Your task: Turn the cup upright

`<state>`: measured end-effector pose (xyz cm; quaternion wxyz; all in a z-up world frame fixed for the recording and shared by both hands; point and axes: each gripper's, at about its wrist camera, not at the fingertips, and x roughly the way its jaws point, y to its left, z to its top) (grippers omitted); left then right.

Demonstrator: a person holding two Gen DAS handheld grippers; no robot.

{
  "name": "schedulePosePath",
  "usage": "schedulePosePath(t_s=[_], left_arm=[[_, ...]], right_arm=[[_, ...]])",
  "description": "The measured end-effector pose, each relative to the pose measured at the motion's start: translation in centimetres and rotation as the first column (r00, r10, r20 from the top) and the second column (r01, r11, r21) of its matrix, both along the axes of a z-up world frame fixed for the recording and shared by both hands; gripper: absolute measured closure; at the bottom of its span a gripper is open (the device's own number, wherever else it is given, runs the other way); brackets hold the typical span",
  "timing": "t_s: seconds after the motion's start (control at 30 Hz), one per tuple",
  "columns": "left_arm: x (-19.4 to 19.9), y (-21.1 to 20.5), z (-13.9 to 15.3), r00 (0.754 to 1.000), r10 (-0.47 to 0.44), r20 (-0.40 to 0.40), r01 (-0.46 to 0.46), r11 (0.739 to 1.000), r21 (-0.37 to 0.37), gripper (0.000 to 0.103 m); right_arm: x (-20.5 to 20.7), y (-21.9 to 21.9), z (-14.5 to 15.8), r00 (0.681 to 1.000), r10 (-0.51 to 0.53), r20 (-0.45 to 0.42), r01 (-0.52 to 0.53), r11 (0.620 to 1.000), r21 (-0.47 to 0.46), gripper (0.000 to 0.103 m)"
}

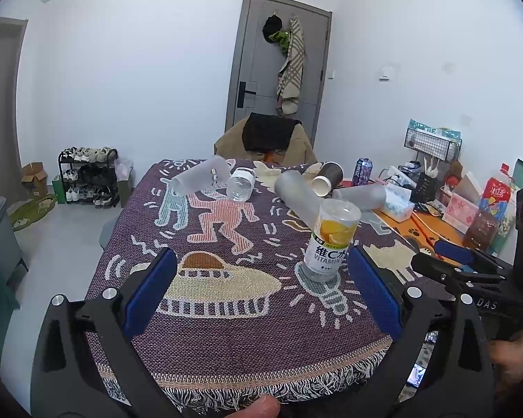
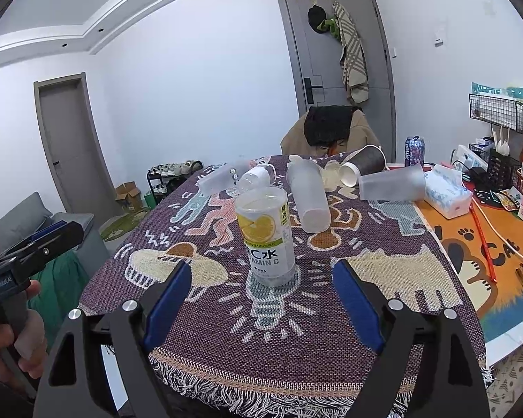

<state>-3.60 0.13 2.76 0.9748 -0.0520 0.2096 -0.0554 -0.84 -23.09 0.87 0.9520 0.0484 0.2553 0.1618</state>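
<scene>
Meanwhile, both grippers hang spread and empty at the near edge of a patterned tablecloth (image 2: 331, 348) as a lemon-label cup (image 2: 265, 235) stands mouth-down ahead of them.

Seen from the right wrist, the right gripper (image 2: 261, 299) faces the cup almost dead centre, its blue pads (image 2: 167, 301) wide apart and touching nothing; the cup's long axis is vertical, its closed base on top. From the left wrist, the left gripper (image 1: 261, 289) is just as wide open, with the cup (image 1: 329, 240) off toward its right finger. By this framing the right gripper looks better lined up. Frosted cups (image 2: 308, 198) lie tipped further back.
</scene>
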Motion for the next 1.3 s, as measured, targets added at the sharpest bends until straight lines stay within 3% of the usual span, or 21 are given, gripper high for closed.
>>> schedulePosePath(t_s=[0.07,1.3], left_arm=[[0.01,0.0,-0.1,1.0,0.002,0.0,-0.002,1.0,0.001,0.005],[-0.06,-0.78,-0.46,0.999,0.031,0.02,-0.032,0.999,0.021,0.005]], right_arm=[[-0.02,0.0,0.05,1.0,-0.011,0.0,0.011,1.0,-0.006,0.007],[-0.12,-0.56,-0.34,0.999,-0.032,-0.023,0.032,0.999,0.003,0.008]])
